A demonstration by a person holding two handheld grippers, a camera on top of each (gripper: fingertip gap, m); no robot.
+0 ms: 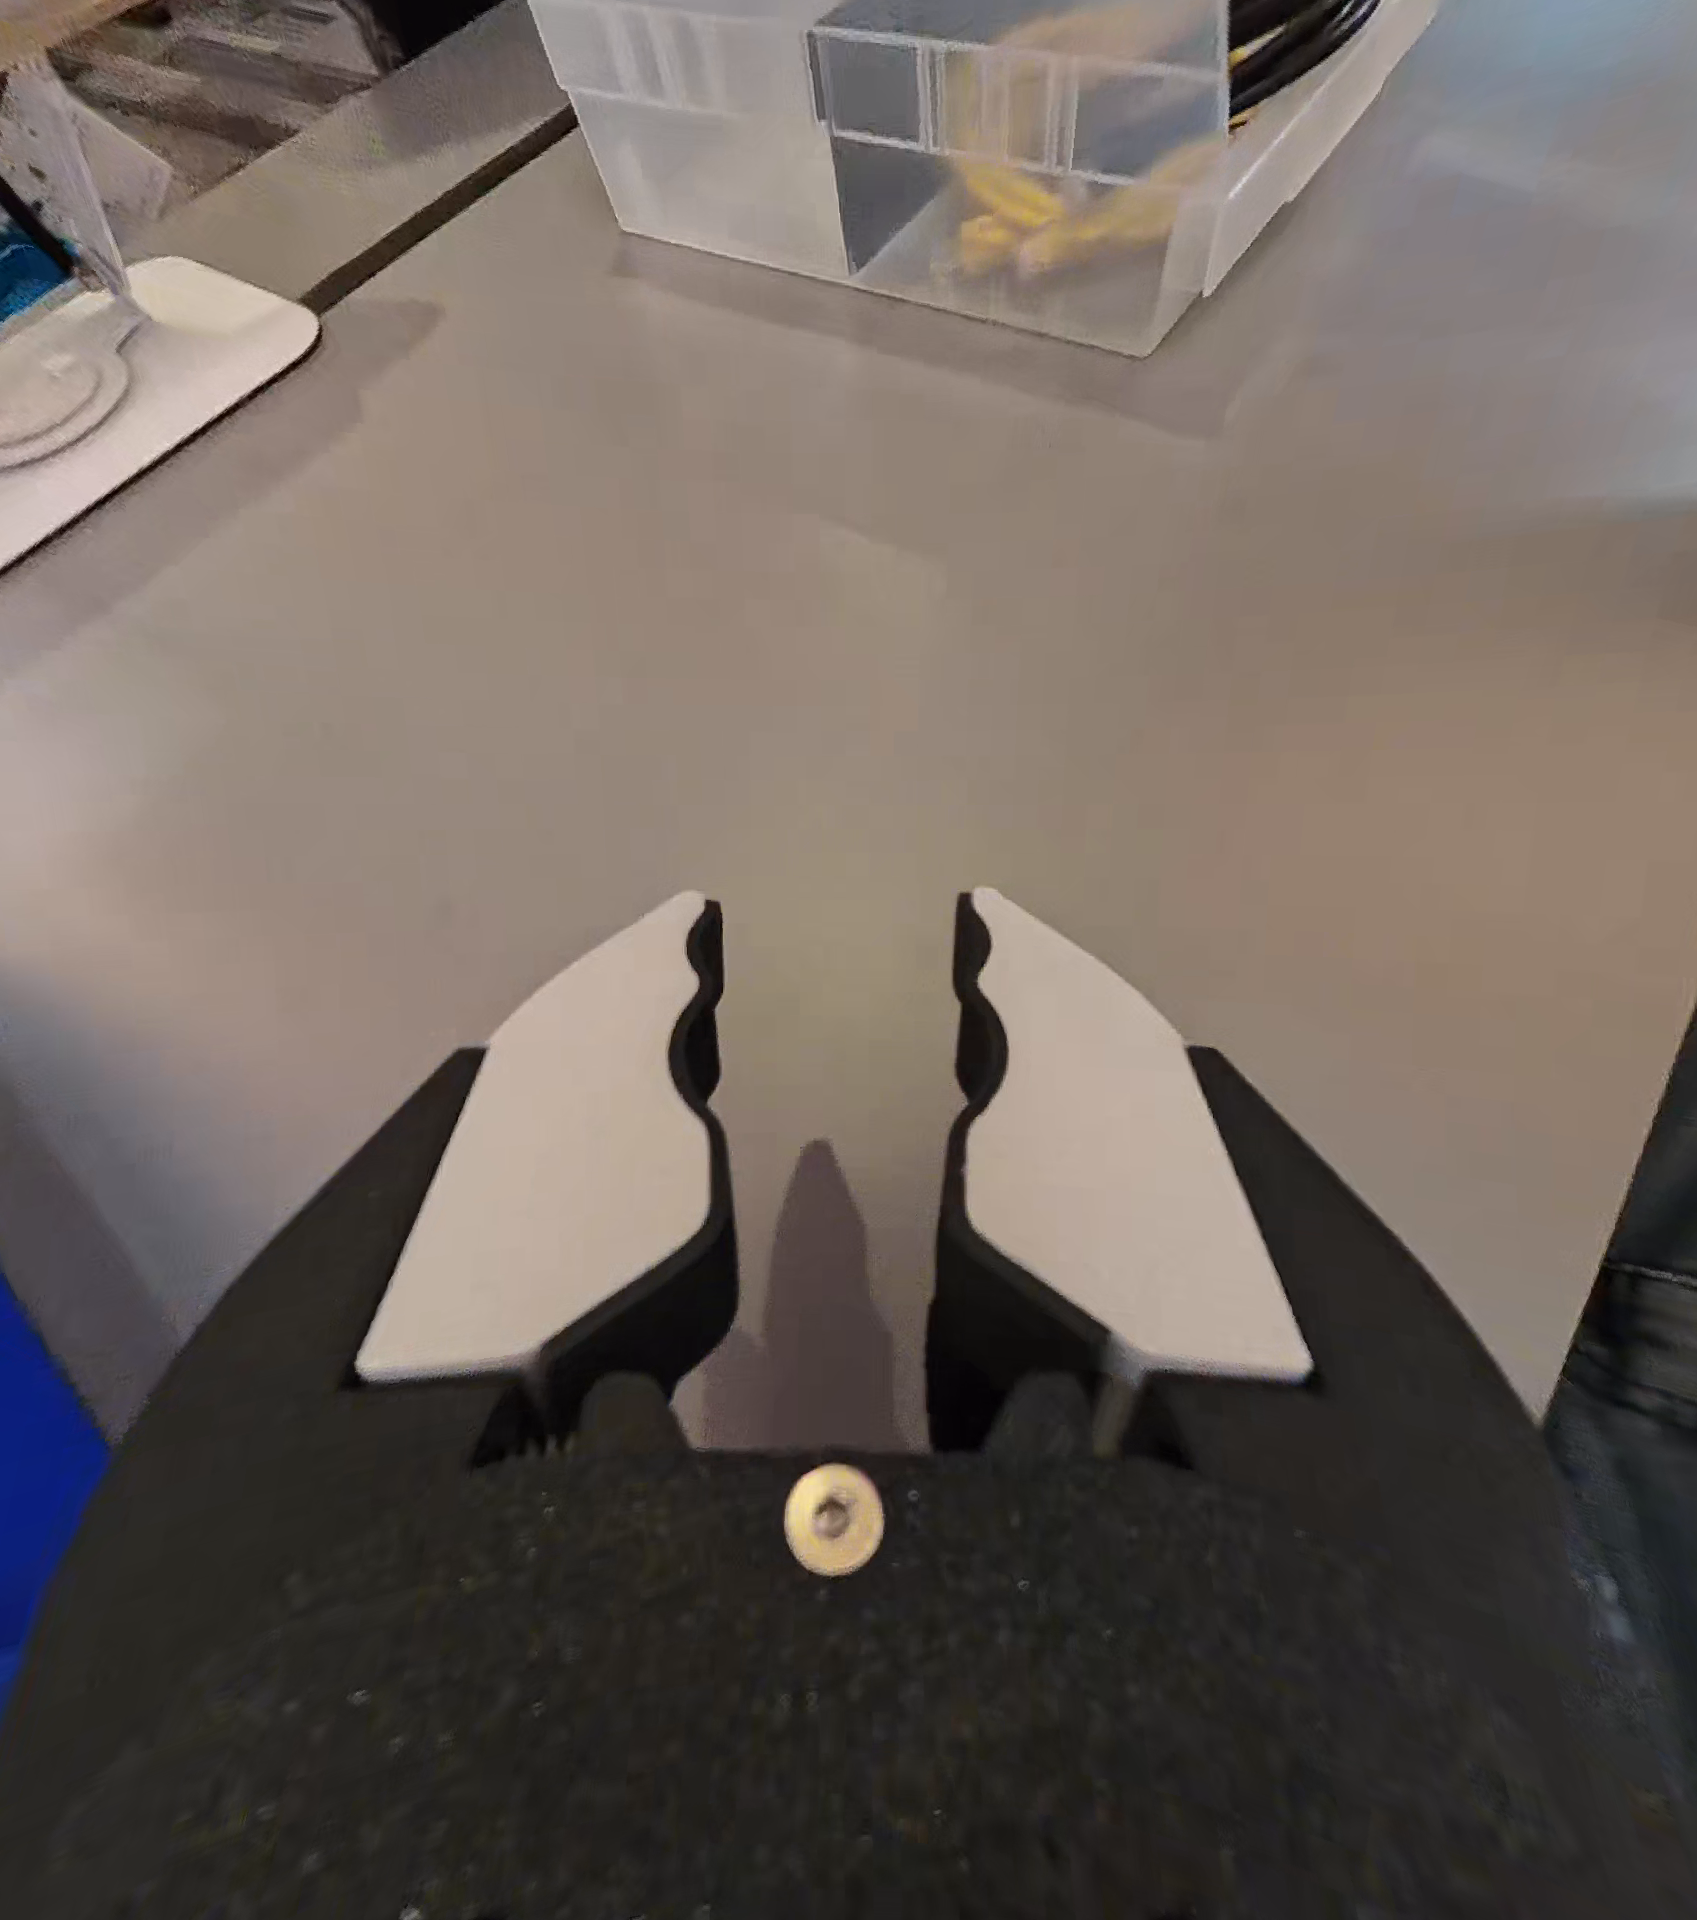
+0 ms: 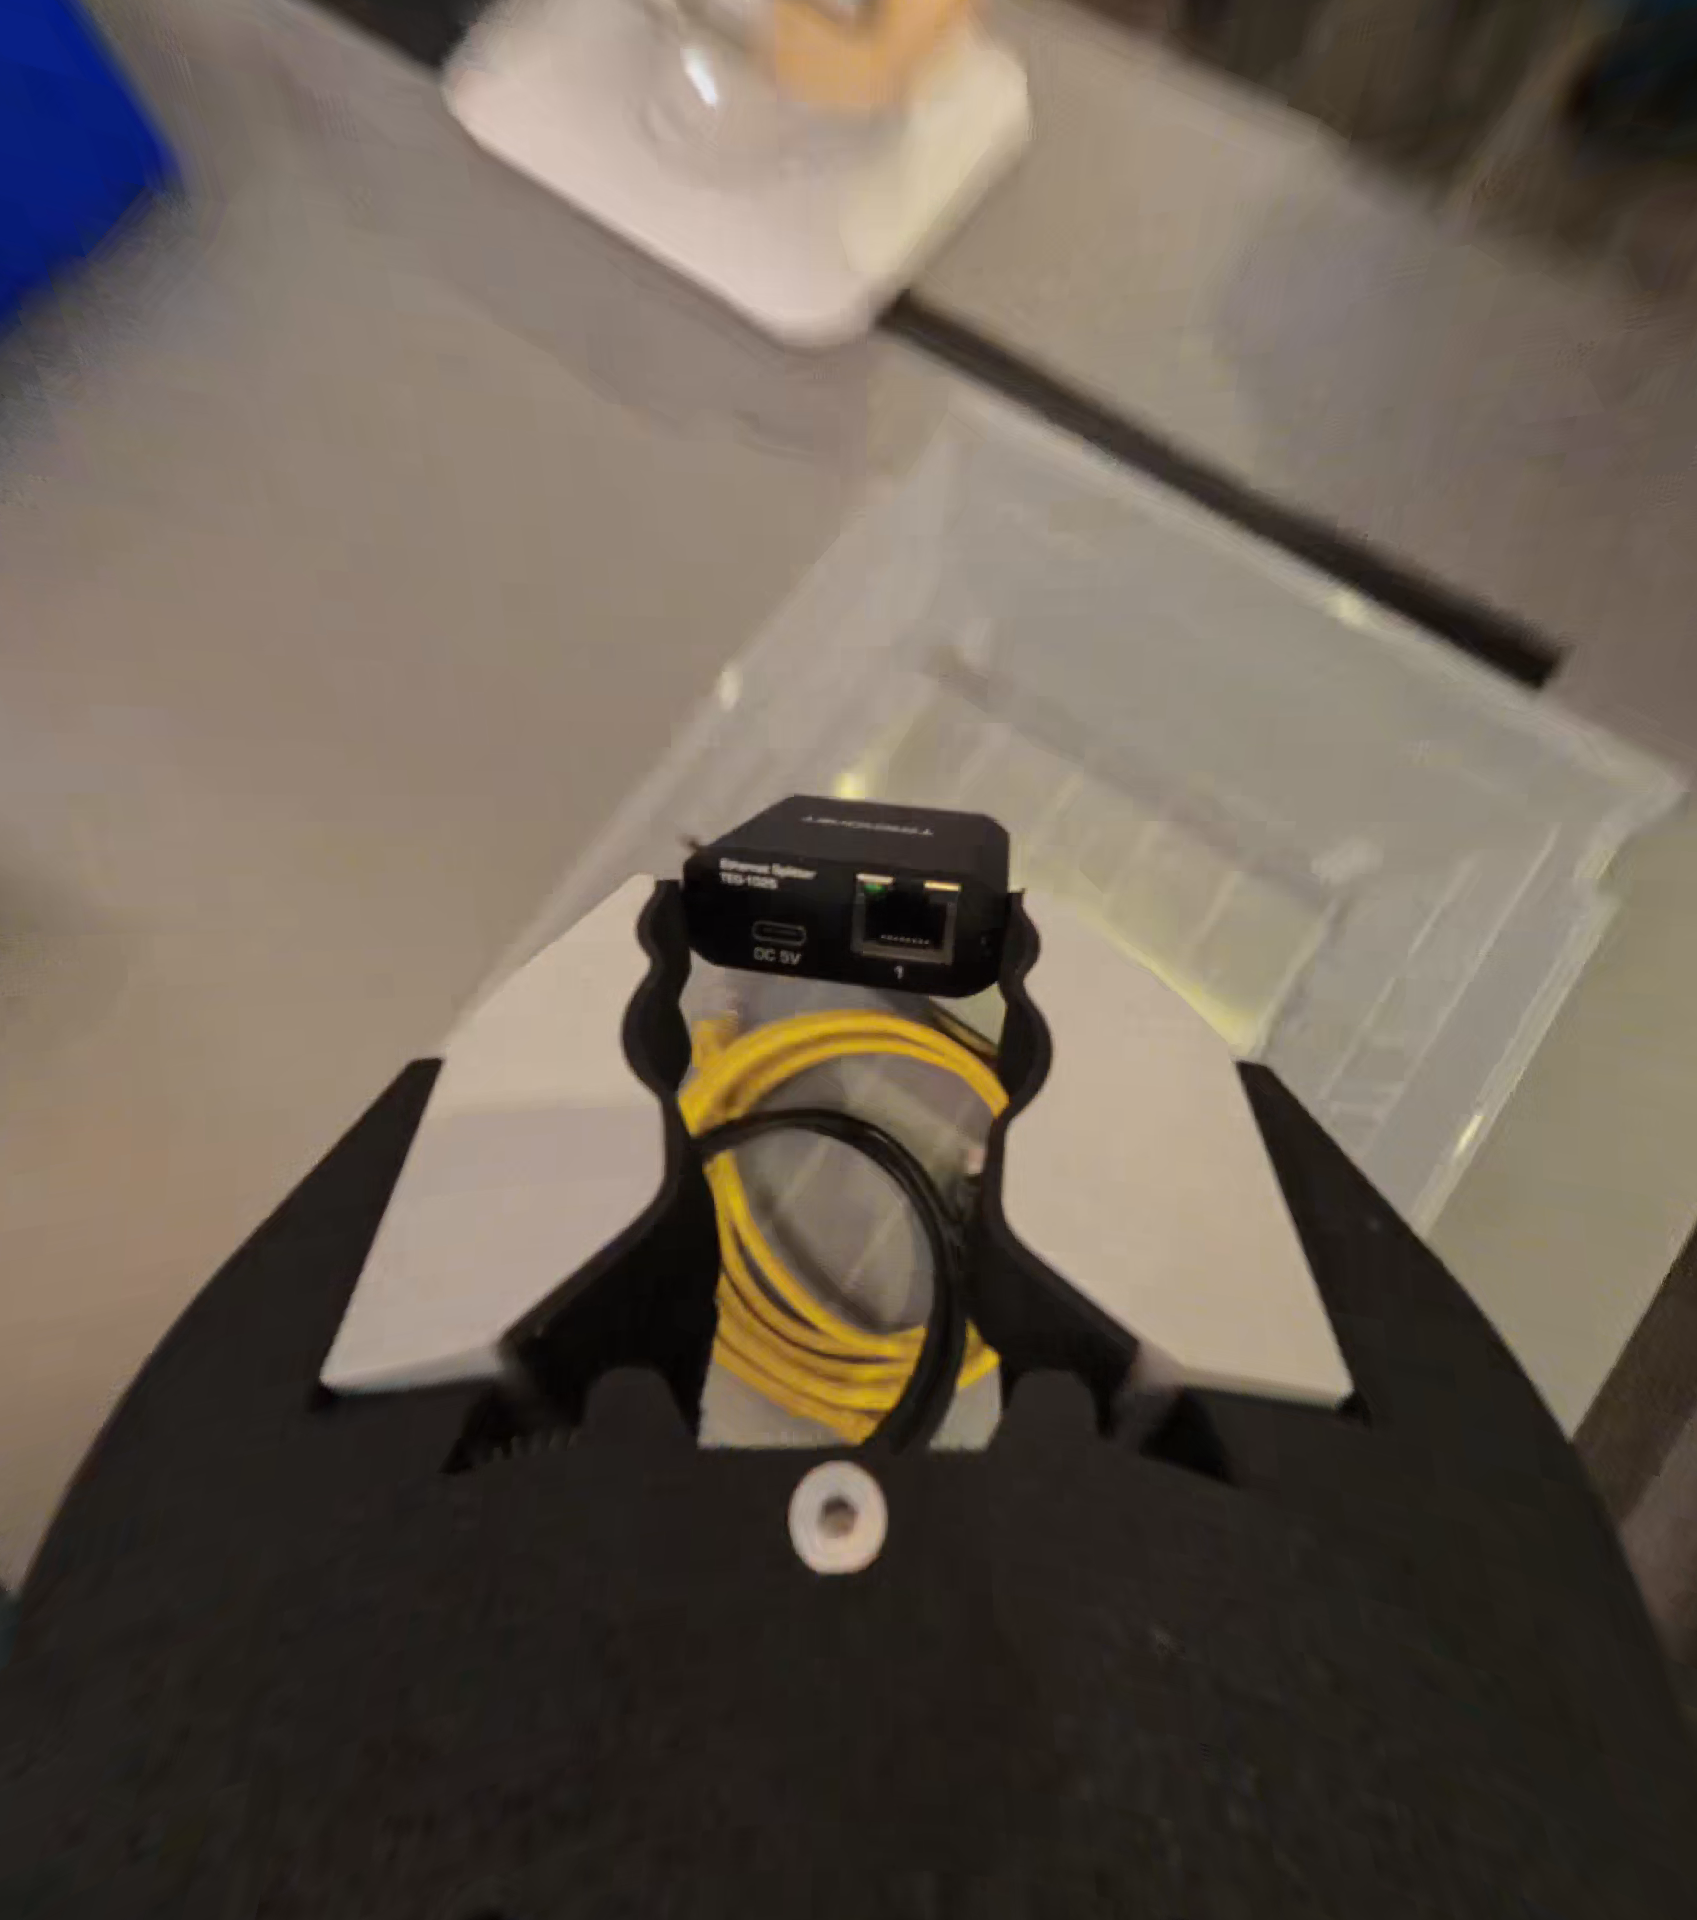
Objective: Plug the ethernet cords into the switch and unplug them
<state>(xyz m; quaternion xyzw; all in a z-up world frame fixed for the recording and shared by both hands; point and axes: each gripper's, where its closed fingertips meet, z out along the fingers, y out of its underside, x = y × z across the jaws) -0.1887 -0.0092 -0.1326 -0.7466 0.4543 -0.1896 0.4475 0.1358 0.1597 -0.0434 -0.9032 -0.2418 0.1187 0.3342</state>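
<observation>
The grey counter (image 1: 823, 623) carries a clear plastic bin (image 1: 719, 177), and in that bin lie the coiled yellow ethernet cords (image 2: 823, 1049) with a thin black cable (image 2: 885, 1164) looped over them; the bin looks light and likely to slide if pushed. The switch (image 2: 844, 894), a small black box, is clamped across its two side faces by the right gripper (image 2: 839, 914) and held above the bin, port face toward the camera; it is probably light, rigid and smooth-cased, so a hold square on the flat sides suits it, clear of the sockets. The cords should be limp and springy along their length; I would take one just behind its stiff plug, not on the brittle latch tab. The left gripper (image 1: 837, 914) hovers over bare counter, fingers (image 1: 615, 1039) apart, nothing between them.
</observation>
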